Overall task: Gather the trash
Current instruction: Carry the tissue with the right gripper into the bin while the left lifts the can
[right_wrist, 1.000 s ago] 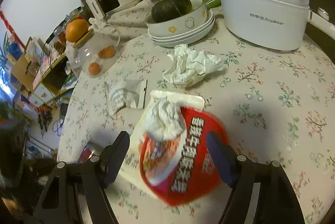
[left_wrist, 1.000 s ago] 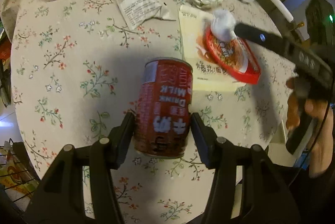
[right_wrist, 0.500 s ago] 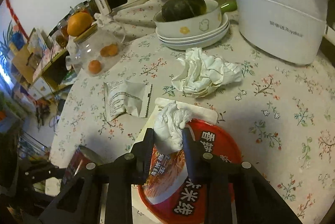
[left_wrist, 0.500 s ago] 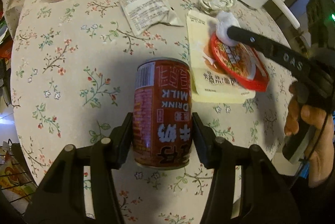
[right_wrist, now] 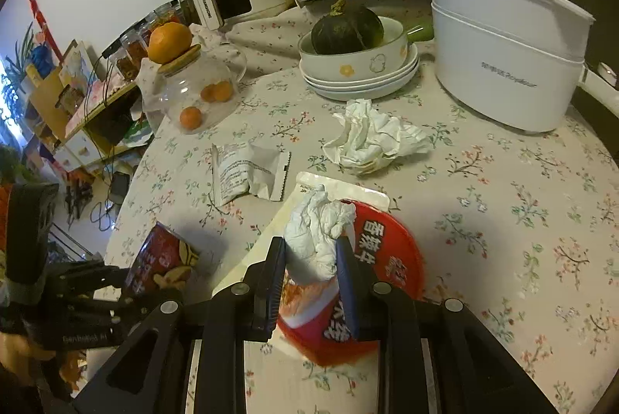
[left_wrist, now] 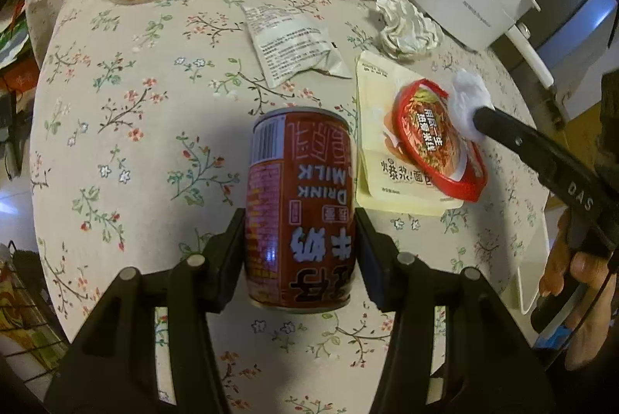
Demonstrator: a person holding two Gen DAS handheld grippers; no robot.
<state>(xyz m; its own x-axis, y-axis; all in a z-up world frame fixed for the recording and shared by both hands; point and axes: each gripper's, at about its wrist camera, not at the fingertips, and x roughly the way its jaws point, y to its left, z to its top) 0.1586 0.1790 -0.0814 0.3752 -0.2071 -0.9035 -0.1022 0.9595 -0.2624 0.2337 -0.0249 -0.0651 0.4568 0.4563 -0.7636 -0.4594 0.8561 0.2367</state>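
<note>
Clamping the wad of white tissue between its two fingers, the right gripper has just drawn its jaws in from wide apart, where a second ago they straddled the red noodle-cup lid without touching the tissue. The wad now sits lifted a little off that lid, which lies on a cream packet. In the left wrist view the lid looks to have tipped up on one edge.

The left gripper holds the red milk-drink can as before, both fingers pressed to its sides at a middling spread; the can has barely shifted over the floral tablecloth.

Beyond the lid lie a second crumpled tissue and an opened white wrapper, both in their earlier places. Behind those stand the stacked white dishes and the white pot.

The cream packet is mostly covered by the lid and the gripper, so its print is only partly readable. The can's underside is hidden. The hand on the right gripper is cut off at the frame edge.
</note>
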